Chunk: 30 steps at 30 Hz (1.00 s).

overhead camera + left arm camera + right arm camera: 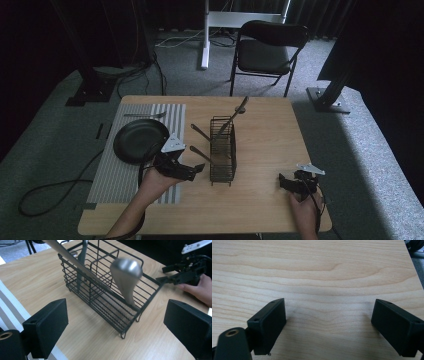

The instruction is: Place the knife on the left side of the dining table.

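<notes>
A black wire cutlery basket (223, 150) stands upright in the middle of the wooden table (265, 130). Several metal utensils lean out of it, among them a long one (235, 114) that points to the far side. My left gripper (196, 171) is open just left of the basket, with nothing between its jaws. In the left gripper view the basket (105, 297) holds a blurred spoon (126, 275) and a long flat utensil (72, 260). My right gripper (281, 182) rests open near the table's front right, apart from the basket. In the right gripper view its jaws stand wide over bare table (327, 277).
A striped placemat (115, 175) lies at the table's left with a black plate (137, 142) and a fork (145, 115) on it. A folding chair (267, 50) stands beyond the far edge. A cable (55, 192) trails on the floor at left.
</notes>
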### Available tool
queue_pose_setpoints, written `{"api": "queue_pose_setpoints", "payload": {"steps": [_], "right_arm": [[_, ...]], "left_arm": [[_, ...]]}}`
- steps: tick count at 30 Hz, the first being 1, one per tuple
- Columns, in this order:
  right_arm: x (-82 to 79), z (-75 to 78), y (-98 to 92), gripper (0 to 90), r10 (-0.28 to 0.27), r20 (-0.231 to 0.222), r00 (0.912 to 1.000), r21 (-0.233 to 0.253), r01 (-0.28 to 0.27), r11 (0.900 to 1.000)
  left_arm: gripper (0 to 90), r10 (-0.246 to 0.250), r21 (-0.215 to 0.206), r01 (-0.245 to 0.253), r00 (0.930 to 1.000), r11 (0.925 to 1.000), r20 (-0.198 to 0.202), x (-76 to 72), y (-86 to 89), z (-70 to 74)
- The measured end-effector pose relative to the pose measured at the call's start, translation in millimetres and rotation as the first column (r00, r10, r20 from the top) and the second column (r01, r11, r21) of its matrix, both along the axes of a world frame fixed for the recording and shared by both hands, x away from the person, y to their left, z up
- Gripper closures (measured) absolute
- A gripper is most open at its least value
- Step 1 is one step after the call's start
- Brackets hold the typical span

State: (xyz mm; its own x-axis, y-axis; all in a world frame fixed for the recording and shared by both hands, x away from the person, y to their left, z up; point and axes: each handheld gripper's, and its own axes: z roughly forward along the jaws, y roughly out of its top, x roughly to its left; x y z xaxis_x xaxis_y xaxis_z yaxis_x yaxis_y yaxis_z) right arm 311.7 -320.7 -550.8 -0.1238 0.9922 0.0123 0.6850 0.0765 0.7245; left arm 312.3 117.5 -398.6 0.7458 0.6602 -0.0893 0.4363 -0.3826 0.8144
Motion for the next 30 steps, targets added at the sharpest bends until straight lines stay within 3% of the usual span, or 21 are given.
{"api": "queue_pose_setpoints", "payload": {"steps": [4, 6, 9, 13, 14, 21, 23, 30], "right_arm": [[0.0, 0.0, -0.1, 11.5, 0.001, 0.000, 1.0000, -0.001, -0.001, 1.000], [0.0, -0.1, -0.1, 11.5, 0.001, 0.001, 1.0000, -0.001, -0.001, 1.000], [-0.1, 0.0, 0.1, 11.5, 0.000, -0.001, 1.0000, 0.000, 0.000, 1.000], [0.0, 0.0, 0.1, 11.5, 0.000, 0.000, 1.0000, 0.000, 0.000, 1.000], [0.0, 0.0, 0.0, 11.5, 0.000, 0.000, 1.0000, 0.000, 0.000, 1.000], [0.0, 0.0, 0.0, 11.5, 0.000, 0.001, 1.0000, 0.000, 0.000, 1.000], [-0.1, 0.1, 0.0, 11.5, 0.000, 0.000, 1.0000, 0.000, 0.000, 1.000], [-0.1, 0.0, 0.0, 11.5, 0.000, 0.000, 1.0000, 0.000, 0.000, 1.000]], "left_arm": [[7.6, 0.014, -0.011, -0.014, 0.9999, 0.9998, -0.001, 2.3, -3.9, 2.8], [13.1, 0.022, -0.022, -0.022, 0.9997, 0.9995, -0.006, 3.6, -6.3, 3.4], [15.9, 0.027, -0.019, -0.027, 0.9992, 0.9994, -0.030, 6.0, -12.7, 2.3], [20.6, 0.048, -0.009, -0.048, 0.9985, 0.9988, -0.027, 5.9, -19.5, 0.7], [29.5, 0.043, -0.022, -0.044, 0.9985, 0.9988, -0.034, 6.1, -20.0, 0.3], [47.7, 0.064, -0.047, -0.066, 0.9970, 0.9967, -0.045, 6.5, -20.5, -1.1], [58.9, 0.063, -0.062, -0.066, 0.9966, 0.9959, -0.053, 7.0, -19.2, -1.4], [72.7, 0.039, -0.105, -0.047, 0.9963, 0.9934, -0.077, 7.0, -16.9, -4.7]]}}
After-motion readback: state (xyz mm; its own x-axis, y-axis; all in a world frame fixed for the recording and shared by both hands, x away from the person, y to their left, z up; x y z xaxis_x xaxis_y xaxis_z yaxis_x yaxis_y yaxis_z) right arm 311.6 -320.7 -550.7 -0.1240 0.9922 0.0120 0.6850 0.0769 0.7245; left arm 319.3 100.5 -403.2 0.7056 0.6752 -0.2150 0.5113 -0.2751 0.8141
